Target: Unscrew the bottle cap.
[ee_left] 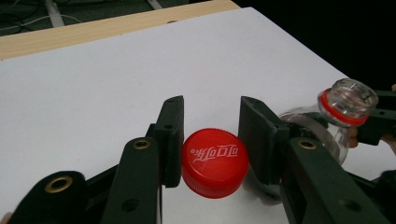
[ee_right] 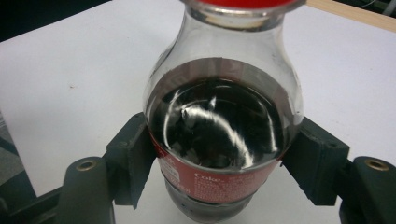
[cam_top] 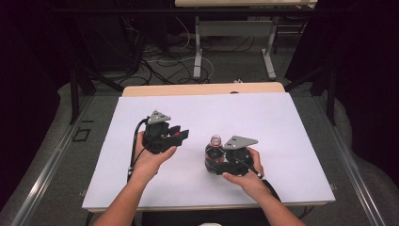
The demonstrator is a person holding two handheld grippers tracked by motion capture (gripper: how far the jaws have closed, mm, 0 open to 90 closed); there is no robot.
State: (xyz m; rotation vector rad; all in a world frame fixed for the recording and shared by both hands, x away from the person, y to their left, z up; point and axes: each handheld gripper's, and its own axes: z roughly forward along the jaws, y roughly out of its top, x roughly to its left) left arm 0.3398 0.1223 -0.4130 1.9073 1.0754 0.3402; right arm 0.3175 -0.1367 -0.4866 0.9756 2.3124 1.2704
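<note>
Cola bottle (ee_right: 223,135) (label reading "Coke", neck open) is standing on the white table (cam_top: 263,117), your right claw (cam_top: 217,162) clamping it; your left claw (ee_left: 210,140) is pinching its red cap (ee_left: 214,162), printed in white script.

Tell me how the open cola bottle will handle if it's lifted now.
The bottle probably feels fairly heavy: dark liquid fills much of it. Its mouth is uncapped, so tilting likely spills. The smooth round wall may slip between the right tool's jaws.
</note>
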